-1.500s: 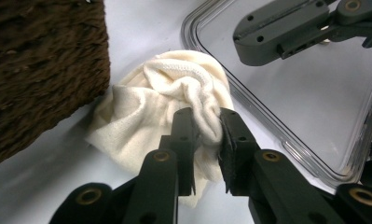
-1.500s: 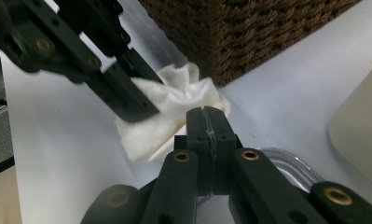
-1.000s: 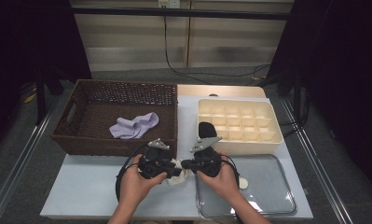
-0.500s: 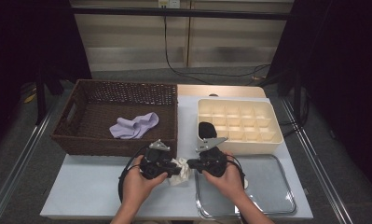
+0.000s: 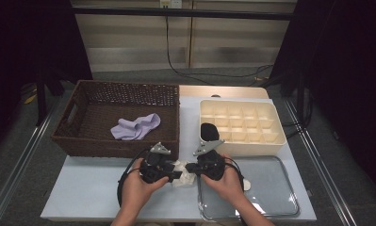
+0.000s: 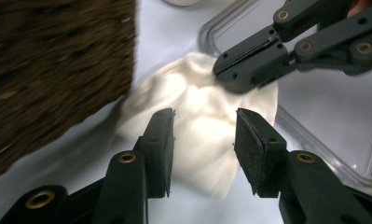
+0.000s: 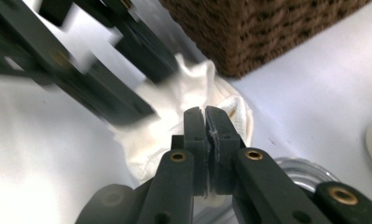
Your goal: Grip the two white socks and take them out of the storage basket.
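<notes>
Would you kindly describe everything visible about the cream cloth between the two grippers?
The cream cloth is a soft, crumpled piece, perhaps a sock, bunched on the white table just in front of the wicker basket and beside the clear tray. The right gripper is shut on one edge. The left gripper straddles it, its jaws having just been opening, pads not pressing.

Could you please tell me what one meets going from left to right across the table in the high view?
Wicker basket holding a lilac cloth → left gripper → white cloth → right gripper → cream divided box, with the clear tray in front of it.
</notes>
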Action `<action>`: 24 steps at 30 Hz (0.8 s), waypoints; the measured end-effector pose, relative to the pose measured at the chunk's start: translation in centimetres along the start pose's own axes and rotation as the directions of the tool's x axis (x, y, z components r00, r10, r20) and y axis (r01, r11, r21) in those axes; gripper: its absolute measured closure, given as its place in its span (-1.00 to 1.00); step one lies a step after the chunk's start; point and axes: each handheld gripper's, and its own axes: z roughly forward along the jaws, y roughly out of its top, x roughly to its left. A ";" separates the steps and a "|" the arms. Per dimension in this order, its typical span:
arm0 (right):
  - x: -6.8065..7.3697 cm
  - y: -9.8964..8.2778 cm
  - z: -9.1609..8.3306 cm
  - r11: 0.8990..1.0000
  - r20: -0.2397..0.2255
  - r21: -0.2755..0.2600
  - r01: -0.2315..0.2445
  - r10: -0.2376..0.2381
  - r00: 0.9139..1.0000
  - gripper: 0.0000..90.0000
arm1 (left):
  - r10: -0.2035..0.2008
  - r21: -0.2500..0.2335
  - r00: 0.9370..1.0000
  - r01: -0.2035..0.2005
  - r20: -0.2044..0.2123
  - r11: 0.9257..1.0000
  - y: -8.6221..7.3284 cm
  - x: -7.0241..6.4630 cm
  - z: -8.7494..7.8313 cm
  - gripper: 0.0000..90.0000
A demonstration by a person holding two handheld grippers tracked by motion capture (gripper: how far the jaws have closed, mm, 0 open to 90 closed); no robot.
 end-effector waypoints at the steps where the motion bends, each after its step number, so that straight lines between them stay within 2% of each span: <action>1: -0.2 -0.1 0.0 1.000 0.002 0.002 0.005 -0.005 1.000 0.95 | -0.019 0.001 1.000 0.019 -0.011 1.000 -0.3 0.3 -0.3 0.26; 2: -0.2 -0.2 0.1 1.000 -0.004 0.002 -0.002 0.002 1.000 0.95 | -0.027 0.002 1.000 0.027 -0.013 1.000 -0.5 0.6 -0.4 0.24; 4: -0.4 -0.3 0.1 1.000 0.013 0.019 0.002 -0.002 1.000 0.97 | -0.069 0.005 0.997 0.069 -0.016 0.998 -1.0 1.2 -0.4 0.22; 7: -0.6 -0.4 0.3 1.000 0.009 0.016 -0.016 0.015 1.000 1.00 | -0.138 -0.008 0.990 0.138 -0.001 0.990 -1.6 1.6 -0.1 0.22; 10: -0.6 -0.5 0.4 1.000 0.015 0.026 -0.009 0.008 1.000 1.00 | -0.163 -0.015 0.986 0.164 0.024 0.986 -1.5 1.6 0.3 0.24; 13: -0.6 -0.5 0.6 1.000 0.013 0.021 -0.009 0.008 1.000 1.00 | -0.176 -0.009 0.984 0.177 0.040 0.984 -1.2 1.5 0.9 0.29; 16: -0.6 -0.6 0.5 1.000 0.012 0.020 -0.010 0.009 1.000 1.00 | -0.170 0.029 0.985 0.169 0.025 0.985 -1.2 1.4 1.5 0.51; 17: -0.6 -0.5 0.5 1.000 0.011 0.021 -0.005 0.005 1.000 1.00 | -0.169 0.042 0.985 0.168 0.027 0.985 -1.2 1.5 1.6 0.70; 19: -0.5 -0.4 0.2 1.000 0.017 0.012 -0.002 0.002 1.000 0.98 | -0.171 0.044 0.985 0.170 0.027 0.984 -1.2 1.5 1.5 0.80; 24: 0.5 0.3 -0.8 0.999 0.004 -0.032 0.033 -0.033 0.999 0.96 | -0.178 0.071 0.984 0.176 0.017 0.982 -0.9 1.5 1.3 0.87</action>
